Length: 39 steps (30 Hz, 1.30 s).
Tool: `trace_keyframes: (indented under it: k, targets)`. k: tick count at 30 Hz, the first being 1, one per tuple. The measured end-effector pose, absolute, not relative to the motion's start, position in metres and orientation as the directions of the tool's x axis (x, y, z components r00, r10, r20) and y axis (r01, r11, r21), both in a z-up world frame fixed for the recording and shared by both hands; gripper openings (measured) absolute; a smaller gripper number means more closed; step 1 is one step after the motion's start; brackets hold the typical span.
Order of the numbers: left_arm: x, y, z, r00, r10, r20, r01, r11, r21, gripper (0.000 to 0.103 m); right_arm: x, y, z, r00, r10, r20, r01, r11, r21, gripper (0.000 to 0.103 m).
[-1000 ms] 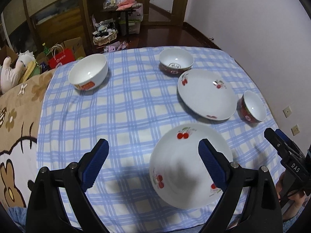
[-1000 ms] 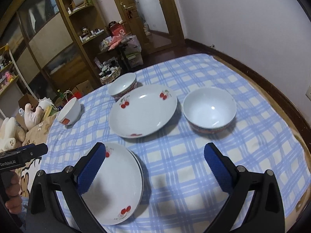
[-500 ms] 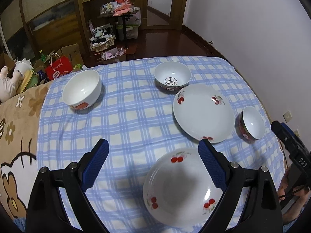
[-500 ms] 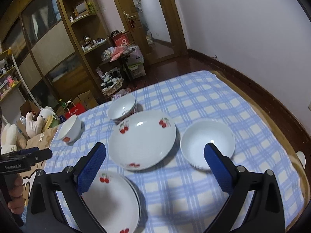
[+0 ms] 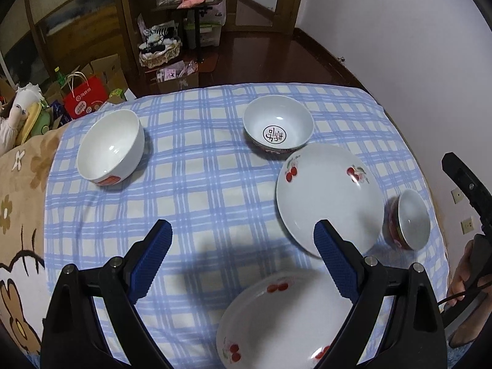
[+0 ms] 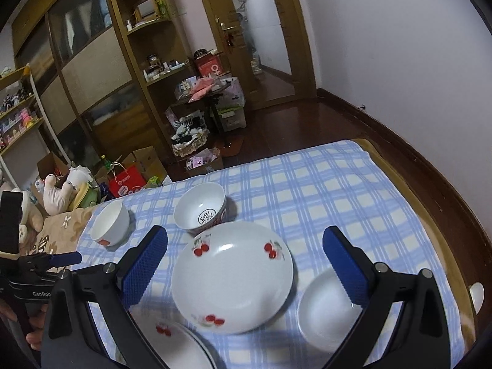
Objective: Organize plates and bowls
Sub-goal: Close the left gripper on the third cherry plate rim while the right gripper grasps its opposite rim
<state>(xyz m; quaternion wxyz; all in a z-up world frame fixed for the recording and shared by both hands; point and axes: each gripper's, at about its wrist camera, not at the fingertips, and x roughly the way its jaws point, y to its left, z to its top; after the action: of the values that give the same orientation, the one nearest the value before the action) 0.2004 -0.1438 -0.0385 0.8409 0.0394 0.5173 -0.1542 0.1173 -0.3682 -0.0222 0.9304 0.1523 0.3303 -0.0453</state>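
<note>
While open, left hand-held gripper (image 5: 241,240) above cherry plate (image 5: 286,323), nothing gripped

White cherry-print plates (image 5: 329,203), blue-checked tablecloth (image 5: 200,190), white bowls (image 5: 110,150)

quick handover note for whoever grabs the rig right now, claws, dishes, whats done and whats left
Left claw and right claw: both open, holding nothing, above the near edge of the checked cloth.
Two cherry plates lie apart: near plate, far plate.
Three bowls stand apart: plain white bowl far left, marked bowl beside the far plate, small red bowl at the right.
No bowls are stacked. Left: gather the plates, nest the bowls.
</note>
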Motion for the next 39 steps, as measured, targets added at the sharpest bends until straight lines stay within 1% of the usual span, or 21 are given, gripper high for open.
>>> trace_keyframes:
  k: [4,9,12,15,20,23,24,25,26,27,28,29,30,31,32,33,34,35,36,37,39]
  targets:
    - [0.218,-0.153,-0.051,0.399,-0.205,-0.894,0.286,0.954,-0.090,0.092,0.138,-0.375,-0.034,0.755,0.024,-0.655,0.183,0.952,0.245,0.103]
    - [0.235,-0.171,-0.065,0.378,-0.203,-0.903,0.312,0.947,-0.082,0.092,0.154,-0.387,-0.053,0.734,0.052,-0.677,0.187,0.943,0.276,0.103]
    - [0.243,-0.179,-0.076,0.357,-0.211,-0.910,0.308,0.946,-0.099,0.092,0.163,-0.394,-0.065,0.717,0.070,-0.694,0.195,0.935,0.296,0.100]
    - [0.250,-0.190,-0.089,0.339,-0.201,-0.919,0.313,0.945,-0.091,0.092,0.169,-0.399,-0.078,0.699,0.079,-0.711,0.200,0.933,0.300,0.097]
    - [0.256,-0.202,-0.111,0.297,-0.177,-0.938,0.322,0.944,-0.075,0.092,0.178,-0.403,-0.102,0.648,0.083,-0.757,0.221,0.931,0.292,0.095]
    - [0.257,-0.209,-0.123,0.272,-0.166,-0.948,0.338,0.939,-0.068,0.092,0.183,-0.405,-0.114,0.615,0.095,-0.782,0.218,0.933,0.285,0.092]
    - [0.257,-0.210,-0.125,0.266,-0.165,-0.950,0.341,0.938,-0.067,0.090,0.184,-0.405,-0.117,0.605,0.094,-0.790,0.219,0.935,0.279,0.087]
    - [0.257,-0.212,-0.128,0.259,-0.164,-0.952,0.345,0.936,-0.068,0.089,0.185,-0.405,-0.120,0.594,0.094,-0.799,0.218,0.937,0.273,0.084]
    - [0.256,-0.212,-0.131,0.255,-0.163,-0.953,0.346,0.936,-0.068,0.086,0.186,-0.405,-0.123,0.587,0.096,-0.804,0.219,0.937,0.271,0.084]
    - [0.256,-0.213,-0.134,0.246,-0.163,-0.955,0.345,0.936,-0.071,0.080,0.187,-0.404,-0.126,0.577,0.098,-0.811,0.219,0.938,0.269,0.083]
    - [0.256,-0.214,-0.137,0.235,-0.167,-0.958,0.344,0.936,-0.079,0.077,0.187,-0.404,-0.128,0.572,0.100,-0.814,0.218,0.938,0.268,0.081]
    - [0.256,-0.214,-0.139,0.226,-0.169,-0.959,0.341,0.936,-0.084,0.072,0.188,-0.404,-0.131,0.564,0.102,-0.820,0.216,0.940,0.265,0.079]
    - [0.255,-0.215,-0.142,0.217,-0.173,-0.961,0.339,0.936,-0.092,0.064,0.189,-0.403,-0.132,0.556,0.103,-0.825,0.217,0.940,0.263,0.070]
    - [0.255,-0.215,-0.144,0.207,-0.174,-0.963,0.337,0.937,-0.097,0.059,0.189,-0.403,-0.135,0.546,0.104,-0.832,0.219,0.940,0.261,0.061]
    - [0.255,-0.215,-0.147,0.198,-0.168,-0.966,0.333,0.938,-0.095,0.050,0.190,-0.403,-0.136,0.539,0.108,-0.835,0.218,0.940,0.262,0.057]
    - [0.255,-0.215,-0.149,0.191,-0.167,-0.967,0.329,0.939,-0.097,0.044,0.189,-0.403,-0.137,0.535,0.109,-0.838,0.216,0.941,0.260,0.052]
    - [0.255,-0.215,-0.151,0.187,-0.171,-0.967,0.328,0.939,-0.102,0.042,0.190,-0.402,-0.138,0.529,0.105,-0.842,0.217,0.942,0.255,0.045]
    - [0.255,-0.215,-0.152,0.184,-0.175,-0.967,0.327,0.939,-0.108,0.039,0.190,-0.402,-0.139,0.526,0.104,-0.844,0.218,0.943,0.252,0.041]
    - [0.254,-0.215,-0.154,0.182,-0.175,-0.968,0.326,0.939,-0.109,0.036,0.190,-0.402,-0.140,0.521,0.107,-0.847,0.217,0.943,0.252,0.035]
    - [0.254,-0.215,-0.154,0.182,-0.181,-0.966,0.327,0.938,-0.115,0.034,0.190,-0.401,-0.141,0.516,0.111,-0.849,0.216,0.942,0.255,0.032]
    - [0.253,-0.216,-0.155,0.186,-0.196,-0.963,0.331,0.935,-0.126,0.031,0.190,-0.400,-0.142,0.511,0.108,-0.853,0.212,0.946,0.247,0.029]
